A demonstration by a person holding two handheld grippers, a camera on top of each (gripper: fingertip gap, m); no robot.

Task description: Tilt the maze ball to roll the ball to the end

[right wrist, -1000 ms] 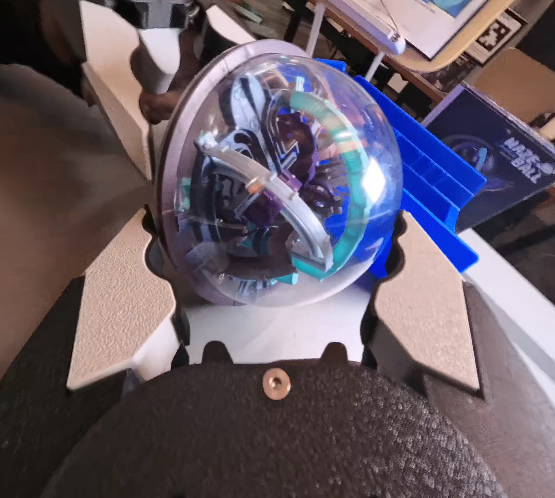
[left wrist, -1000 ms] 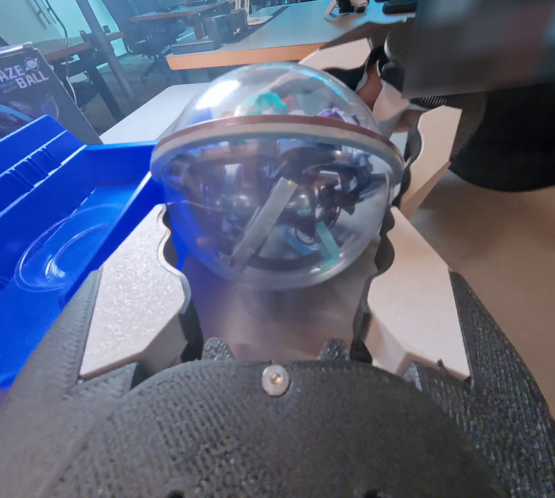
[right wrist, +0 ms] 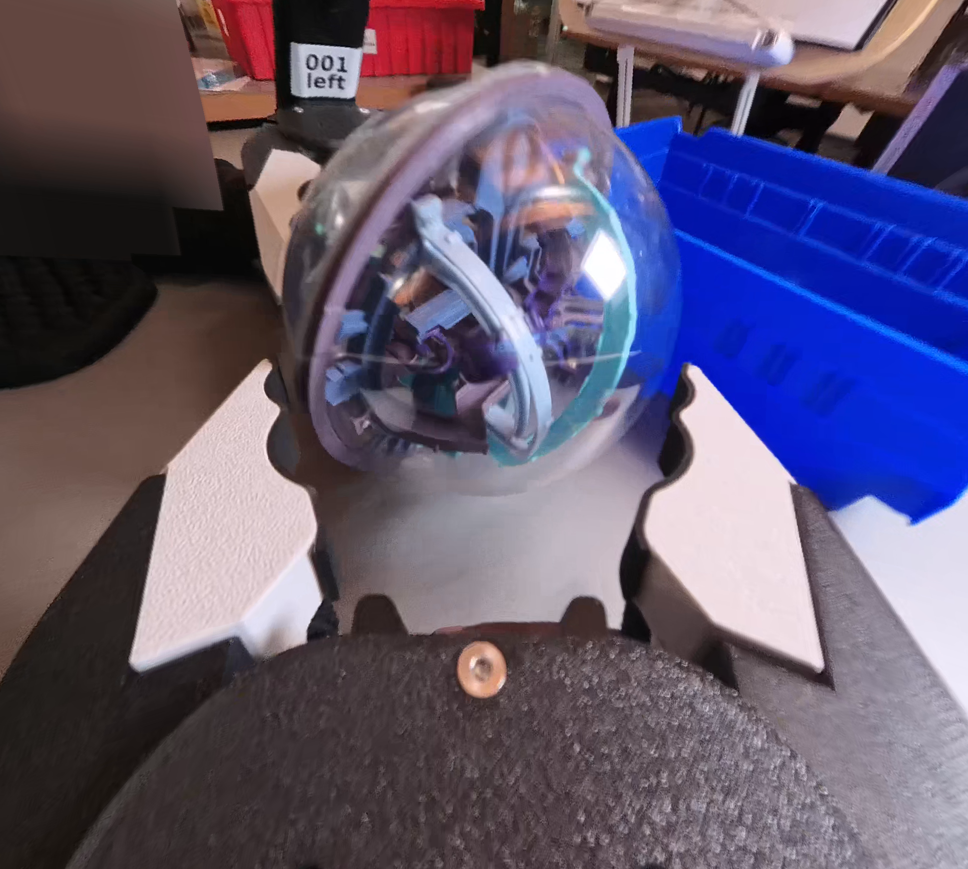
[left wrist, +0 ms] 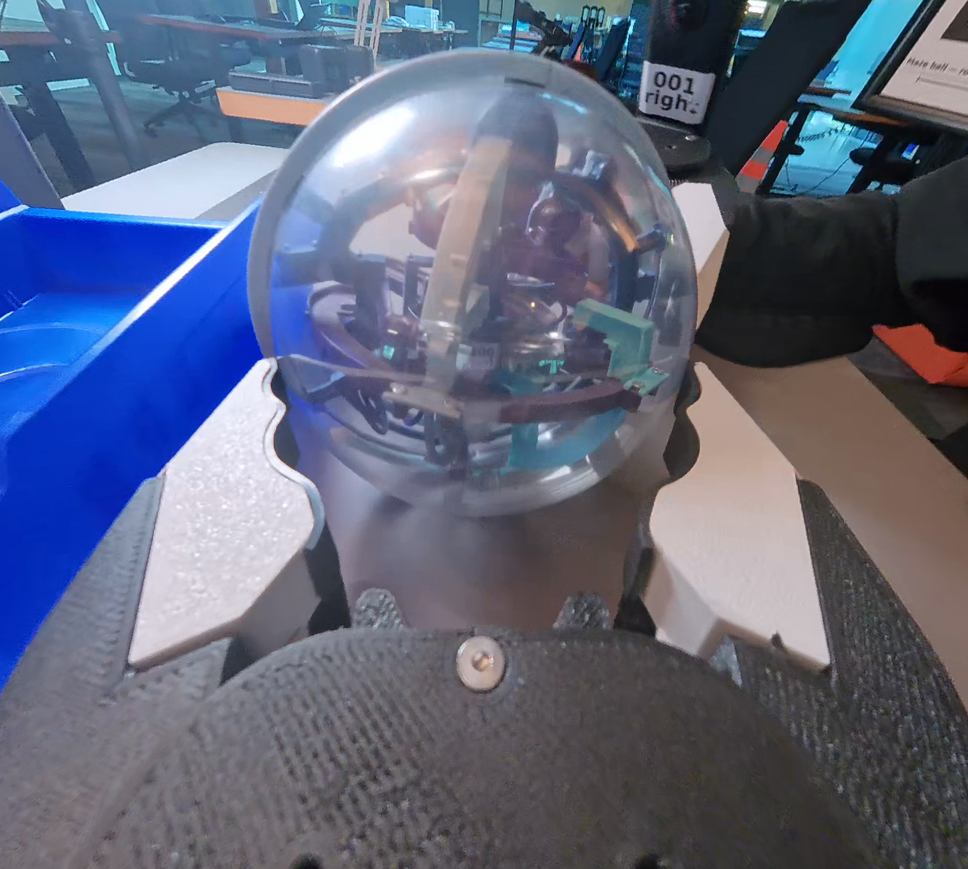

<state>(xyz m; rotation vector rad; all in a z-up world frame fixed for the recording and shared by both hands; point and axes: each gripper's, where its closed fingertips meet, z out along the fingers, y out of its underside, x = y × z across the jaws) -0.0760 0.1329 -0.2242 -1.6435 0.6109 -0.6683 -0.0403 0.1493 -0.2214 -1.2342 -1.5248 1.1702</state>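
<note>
So the maze ball (left wrist: pixel 471 278) is pinched from both sides, one pair of tongs each. In the left wrist view it sits dead centre between the left tongs (left wrist: pixel 479 424), whose white fingers (left wrist: pixel 225 503) press its lower flanks at about 8 and 4 o'clock, so they're clenched on it. The grey seam ring arcs over the top from 9 round to 2. The right tongs' camera housing (left wrist: pixel 696 21) pokes up behind the ball at 1 o'clock, with a dark-gloved hand (left wrist: pixel 817 267) at 3.

Right wrist view, same deal: the right tongs (right wrist: pixel 479 424) are clamped on the ball (right wrist: pixel 471 283), fingers touching low on either side, with the seam ring tilted, running from 7 up to 1. The view is a bit blurry.

A blue bin (right wrist: pixel 817 299) sits just beside the ball, at 3 o'clock here and 9 in the left view. The ball looks lifted off the pale surface (right wrist: pixel 105 414), and I can't spot the little ball inside.
</note>
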